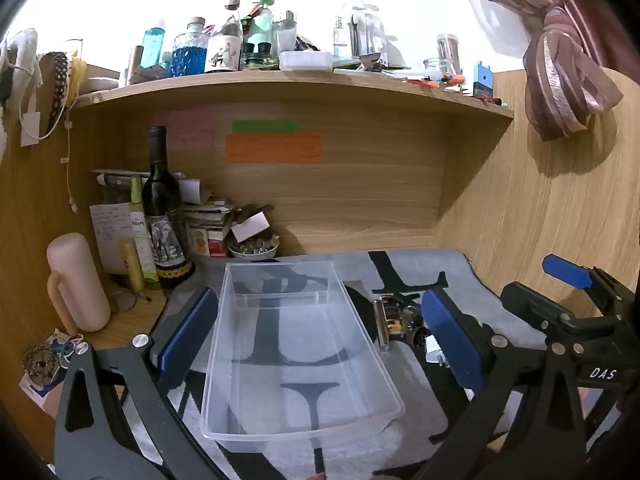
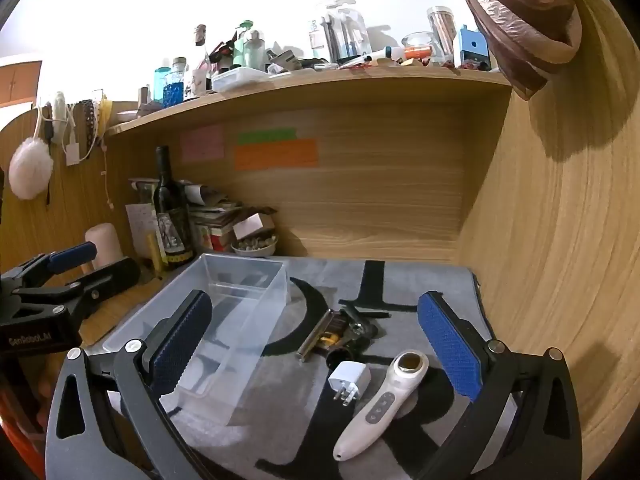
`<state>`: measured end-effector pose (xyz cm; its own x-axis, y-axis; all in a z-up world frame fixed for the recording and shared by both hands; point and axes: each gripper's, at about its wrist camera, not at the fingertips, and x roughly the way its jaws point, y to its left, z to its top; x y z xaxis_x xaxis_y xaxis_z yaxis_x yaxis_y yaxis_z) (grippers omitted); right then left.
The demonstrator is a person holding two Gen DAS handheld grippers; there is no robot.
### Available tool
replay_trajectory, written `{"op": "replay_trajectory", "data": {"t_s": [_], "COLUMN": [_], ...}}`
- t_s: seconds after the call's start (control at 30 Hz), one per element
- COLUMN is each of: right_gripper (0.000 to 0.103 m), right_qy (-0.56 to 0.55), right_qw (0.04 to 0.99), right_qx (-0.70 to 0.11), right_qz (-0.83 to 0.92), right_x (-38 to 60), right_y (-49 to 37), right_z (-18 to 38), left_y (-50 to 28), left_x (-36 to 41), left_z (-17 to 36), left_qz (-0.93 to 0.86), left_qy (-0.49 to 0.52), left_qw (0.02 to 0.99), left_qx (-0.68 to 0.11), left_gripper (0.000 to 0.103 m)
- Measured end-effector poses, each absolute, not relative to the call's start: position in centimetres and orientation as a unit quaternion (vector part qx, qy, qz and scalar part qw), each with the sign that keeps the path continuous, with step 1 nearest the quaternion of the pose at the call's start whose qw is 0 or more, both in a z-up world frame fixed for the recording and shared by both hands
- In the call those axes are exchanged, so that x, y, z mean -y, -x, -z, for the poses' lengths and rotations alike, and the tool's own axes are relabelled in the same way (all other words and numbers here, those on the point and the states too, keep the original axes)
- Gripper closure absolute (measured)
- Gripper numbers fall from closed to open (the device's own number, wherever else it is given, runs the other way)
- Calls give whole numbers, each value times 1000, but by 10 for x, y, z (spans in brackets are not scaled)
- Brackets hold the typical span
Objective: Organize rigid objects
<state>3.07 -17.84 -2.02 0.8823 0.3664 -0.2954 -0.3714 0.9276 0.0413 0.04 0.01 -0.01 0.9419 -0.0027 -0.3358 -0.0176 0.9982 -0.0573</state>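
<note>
Clear plastic bin (image 1: 300,348) empty on grey mat (image 2: 420,280); white charger plug (image 2: 349,380), handheld massager (image 2: 380,400) beside it. Left gripper (image 1: 320,344), right gripper (image 2: 316,344) both spread wide, holding nothing.

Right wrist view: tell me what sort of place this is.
Probably a home desk nook in a bedroom or dorm. A wooden shelf crowded with bottles and jars runs above, sticky notes are stuck on the back panel, and a tied-back curtain hangs at the right.

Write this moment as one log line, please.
left tool: open, around bin | right tool: open, over charger, white wand | bin: empty | items: on mat
</note>
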Motion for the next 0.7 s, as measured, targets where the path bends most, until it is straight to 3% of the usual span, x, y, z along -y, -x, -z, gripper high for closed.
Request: {"op": "replay_trajectory", "data": {"t_s": [0.7], "right_gripper": [0], "right_qy": [15], "right_qw": [970], "right_qx": [-150], "right_qz": [-191], "right_x": [176], "right_y": [-32], "right_z": [19], "left_y": [-3], "left_x": [2], "left_z": [-1], "left_qz": [-1], "left_qy": [25], "left_qw": [985], "left_qx": [-169], "left_gripper": [0]}}
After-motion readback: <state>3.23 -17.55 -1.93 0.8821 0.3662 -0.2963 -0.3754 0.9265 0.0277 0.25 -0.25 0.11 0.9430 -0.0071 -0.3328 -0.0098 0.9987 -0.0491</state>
